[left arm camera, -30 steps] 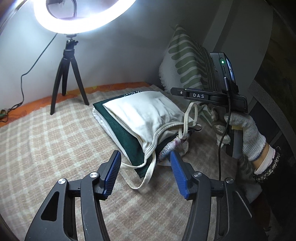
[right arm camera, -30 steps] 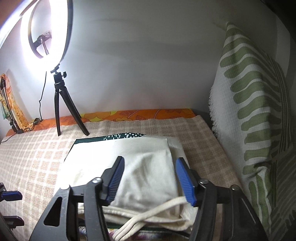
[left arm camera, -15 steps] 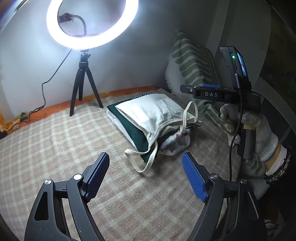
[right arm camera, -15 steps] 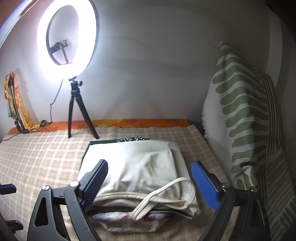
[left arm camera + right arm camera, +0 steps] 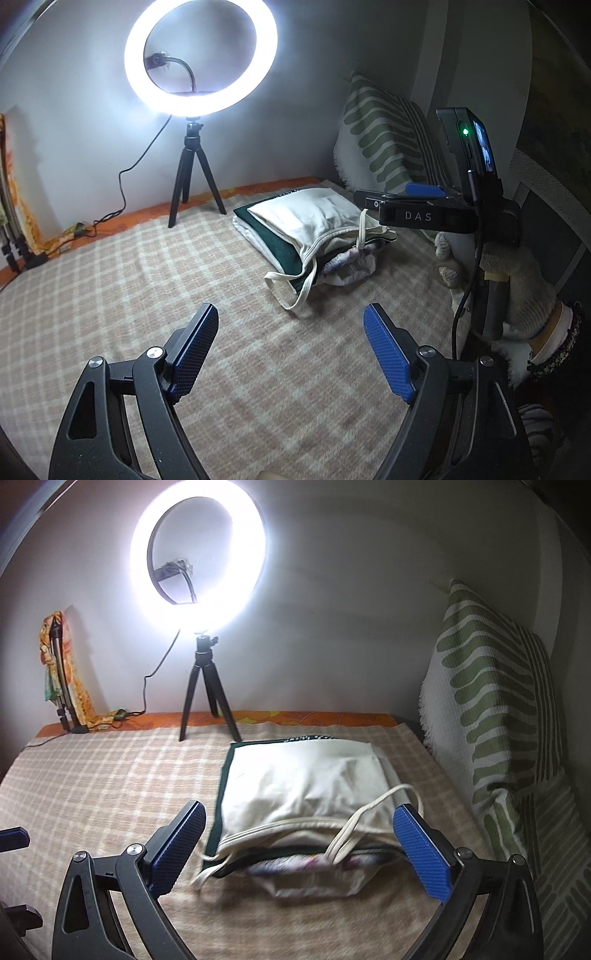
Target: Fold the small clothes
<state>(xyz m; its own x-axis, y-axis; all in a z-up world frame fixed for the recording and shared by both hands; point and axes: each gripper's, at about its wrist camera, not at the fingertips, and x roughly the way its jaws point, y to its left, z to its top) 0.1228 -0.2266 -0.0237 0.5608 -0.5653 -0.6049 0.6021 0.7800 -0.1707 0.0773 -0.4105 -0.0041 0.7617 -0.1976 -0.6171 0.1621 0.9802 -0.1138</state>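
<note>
Both sets of jaws were spread and empty; stack (image 5: 303,786) lay dead ahead of right gripper (image 5: 306,853), up-right of left gripper (image 5: 291,354); right was nearer.

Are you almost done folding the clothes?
Looks close. Done: a cream top lies folded on a stack with green and flowery pieces. In hand: nothing; the left gripper and right gripper have just been opening and are empty. Left: maybe tucking in the loose straps. No unfolded clothes show.

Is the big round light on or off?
On. The ring light on the black tripod glows bright white and lights the wall behind it.
</note>
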